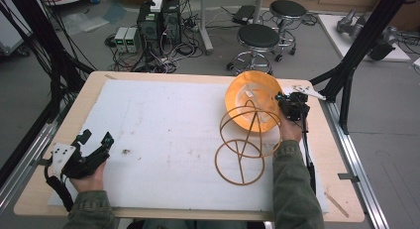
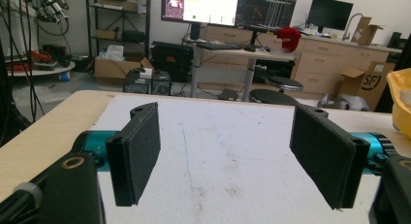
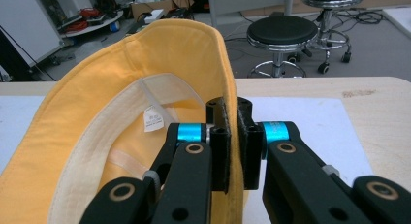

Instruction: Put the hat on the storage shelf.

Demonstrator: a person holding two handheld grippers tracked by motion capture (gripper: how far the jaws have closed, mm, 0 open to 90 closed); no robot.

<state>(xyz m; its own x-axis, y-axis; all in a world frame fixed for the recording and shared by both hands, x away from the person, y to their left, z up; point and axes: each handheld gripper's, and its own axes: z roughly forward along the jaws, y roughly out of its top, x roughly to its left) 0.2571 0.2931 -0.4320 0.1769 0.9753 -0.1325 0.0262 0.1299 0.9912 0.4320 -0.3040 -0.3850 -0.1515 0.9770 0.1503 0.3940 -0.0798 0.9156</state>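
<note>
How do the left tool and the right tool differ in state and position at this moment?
The left tool is open, its jaws wide apart with nothing between them; the right tool is shut on the brim of the yellow hat. The left tool rests low at the near left of the table; the right tool is at the far right. Both are hand-held.

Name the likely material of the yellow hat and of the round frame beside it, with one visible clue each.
Yellow hat: woven cloth, matte, probably cotton; it shows stitched seams and a sewn label. Round frame: thin hoops and struts, tan, possibly bamboo or coated wire; unclear.
</note>
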